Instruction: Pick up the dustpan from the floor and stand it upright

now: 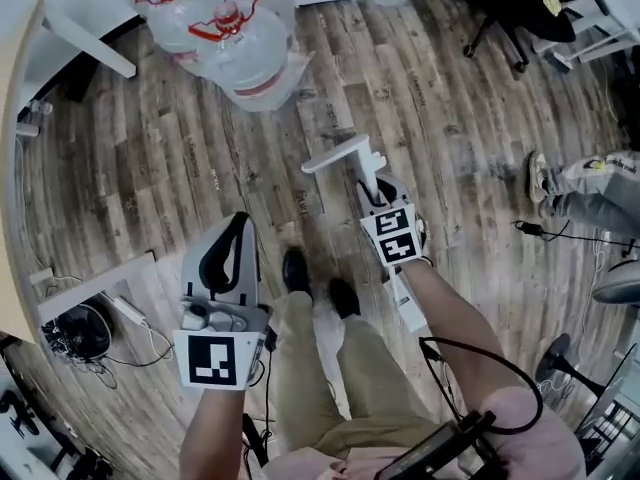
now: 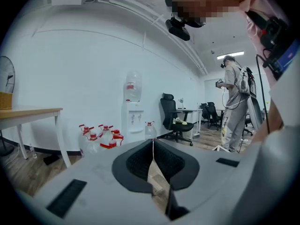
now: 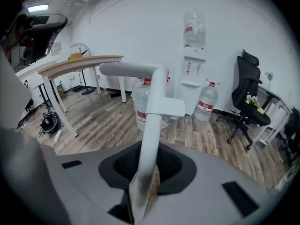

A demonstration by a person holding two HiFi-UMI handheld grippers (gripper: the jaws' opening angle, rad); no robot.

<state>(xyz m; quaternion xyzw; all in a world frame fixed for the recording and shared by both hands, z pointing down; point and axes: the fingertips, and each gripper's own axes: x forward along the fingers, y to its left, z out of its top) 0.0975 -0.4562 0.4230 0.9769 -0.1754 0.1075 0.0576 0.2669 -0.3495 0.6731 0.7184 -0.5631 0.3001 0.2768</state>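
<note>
The dustpan's white handle pole (image 1: 372, 176) rises from my right gripper (image 1: 380, 196), with its T-shaped grip (image 1: 340, 155) above the jaws and a lower stretch (image 1: 408, 308) passing beside my forearm. The pan itself is hidden. In the right gripper view the pole (image 3: 151, 125) runs up between the jaws, and the right gripper (image 3: 148, 159) is shut on it. My left gripper (image 1: 236, 230) hangs to the left over the wood floor, jaws pressed together with nothing between them; the left gripper view shows this gripper (image 2: 153, 146) shut too.
Several large water bottles (image 1: 240, 38) stand ahead, a water dispenser (image 3: 193, 64) behind them. A table leg (image 1: 90, 43) is at far left, an office chair (image 1: 505, 18) at far right. Another person's feet (image 1: 575, 193) and a cable lie right; a fan (image 1: 75, 333) lies left.
</note>
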